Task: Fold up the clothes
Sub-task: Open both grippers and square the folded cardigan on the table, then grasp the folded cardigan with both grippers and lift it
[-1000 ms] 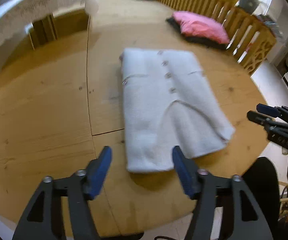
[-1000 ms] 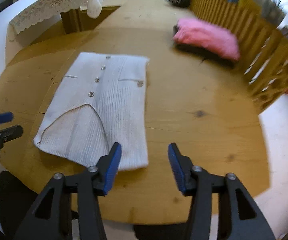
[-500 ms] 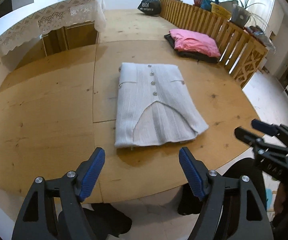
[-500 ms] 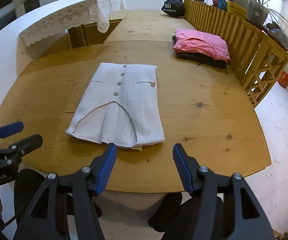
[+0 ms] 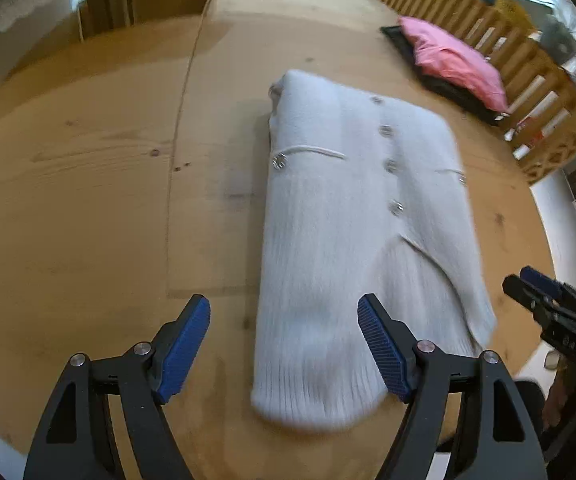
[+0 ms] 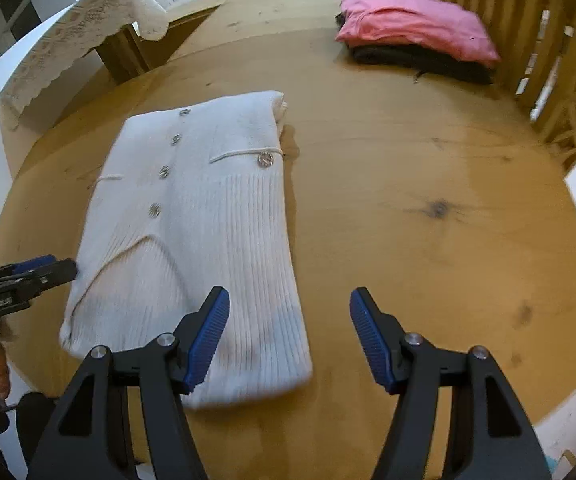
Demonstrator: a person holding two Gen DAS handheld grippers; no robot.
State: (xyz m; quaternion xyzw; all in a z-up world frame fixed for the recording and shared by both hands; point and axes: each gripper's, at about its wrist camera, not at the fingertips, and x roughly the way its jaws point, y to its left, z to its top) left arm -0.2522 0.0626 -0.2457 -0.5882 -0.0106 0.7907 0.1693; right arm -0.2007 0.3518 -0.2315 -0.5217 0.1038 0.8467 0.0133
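Left gripper (image 5: 283,344) — jaws spread wide, holding nothing, above the near left corner of the cardigan (image 5: 364,248). Right gripper (image 6: 290,336) — likewise spread and empty, at the near right corner. Cardigan lies folded, buttons up, on the table (image 6: 428,220). Pink garment (image 6: 412,26) sits on a dark one at the far edge, well apart.

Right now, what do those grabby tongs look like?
Both are alike: the left black plastic tongs and the right black plastic tongs have two angular arms with triangular cut-outs, silver round screws at the joints, and ribbed blue pads on the tips. The left one's side carries small white lettering, too blurred to read.
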